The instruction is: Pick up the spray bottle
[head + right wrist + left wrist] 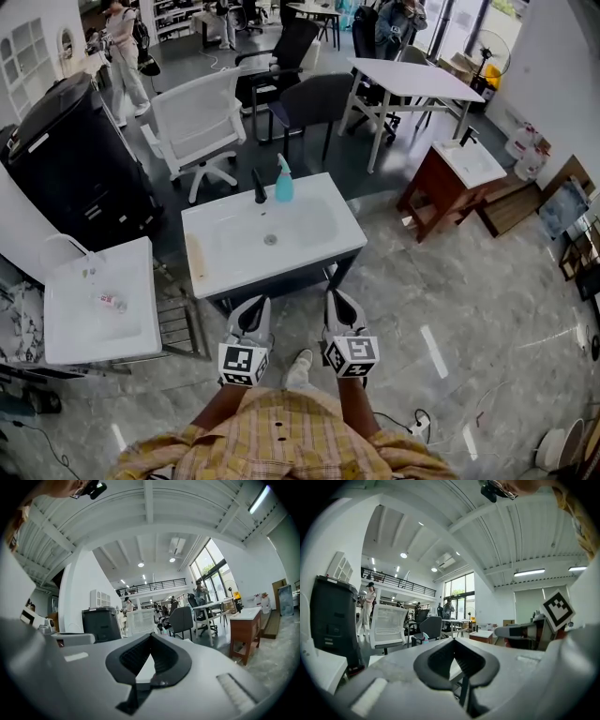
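Note:
The teal spray bottle (283, 181) stands upright on the far rim of a white sink basin (211, 267), just right of a black faucet (259, 186). My left gripper (251, 319) and right gripper (343, 314) sit side by side short of the basin's near edge, both pointing toward it. Each has its jaws together with nothing held. In the left gripper view the bottle (425, 638) is a small teal shape far beyond the closed tips of the left gripper (453, 640). The right gripper (151, 634) also shows its tips meeting.
A second white sink (56, 328) stands at the near left, with a black cabinet (70, 159) behind it. A white chair (197, 122), a dark chair (314, 98) and a white table (412, 80) stand beyond the basin. A wooden vanity (455, 183) is at right. People stand far back.

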`<state>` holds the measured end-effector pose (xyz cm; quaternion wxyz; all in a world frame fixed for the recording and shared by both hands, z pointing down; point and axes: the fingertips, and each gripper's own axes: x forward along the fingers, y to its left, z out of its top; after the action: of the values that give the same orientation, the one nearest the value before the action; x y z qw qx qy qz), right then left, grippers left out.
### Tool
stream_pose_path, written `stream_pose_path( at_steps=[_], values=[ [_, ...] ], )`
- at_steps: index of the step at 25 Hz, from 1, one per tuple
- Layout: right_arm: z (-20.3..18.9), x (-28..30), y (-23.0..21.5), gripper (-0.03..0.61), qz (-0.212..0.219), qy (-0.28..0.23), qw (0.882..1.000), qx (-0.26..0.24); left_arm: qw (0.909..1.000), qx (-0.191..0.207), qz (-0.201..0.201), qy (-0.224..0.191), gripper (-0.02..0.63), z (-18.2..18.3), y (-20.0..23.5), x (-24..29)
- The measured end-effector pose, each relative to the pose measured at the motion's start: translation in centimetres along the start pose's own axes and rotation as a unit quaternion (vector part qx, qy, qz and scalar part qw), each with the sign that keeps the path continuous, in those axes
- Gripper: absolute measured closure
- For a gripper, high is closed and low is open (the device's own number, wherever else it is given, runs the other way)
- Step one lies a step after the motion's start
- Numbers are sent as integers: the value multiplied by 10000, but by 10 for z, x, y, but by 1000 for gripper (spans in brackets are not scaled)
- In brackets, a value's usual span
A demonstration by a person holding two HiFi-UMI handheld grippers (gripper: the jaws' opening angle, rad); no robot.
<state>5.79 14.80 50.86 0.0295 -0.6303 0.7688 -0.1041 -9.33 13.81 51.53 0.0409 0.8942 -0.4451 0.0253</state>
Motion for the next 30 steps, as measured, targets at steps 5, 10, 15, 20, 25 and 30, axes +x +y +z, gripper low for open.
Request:
stream_pose_path(
  at_steps=[5,10,15,20,25,30],
  values=[
    [18,58,-50,578,78,-26,10000,5,10000,74,64,-2,615,10,9,75],
    [24,99,-87,578,220,-22,9998,33,9997,122,195,18,614,10,12,127],
    [24,125,-103,578,341,8,9994,58,9993,151,331,106,614,8,16,151],
    [21,139,-105,578,459,44,9989,70,9988,110,433,182,615,5,23,163],
    [15,153,-106,578,485,162,9986,167,9986,28,455,283,614,0,31,170],
    [9,170,-109,578,496,287,9982,178,9985,-53,427,348,614,-7,42,189]
  ],
)
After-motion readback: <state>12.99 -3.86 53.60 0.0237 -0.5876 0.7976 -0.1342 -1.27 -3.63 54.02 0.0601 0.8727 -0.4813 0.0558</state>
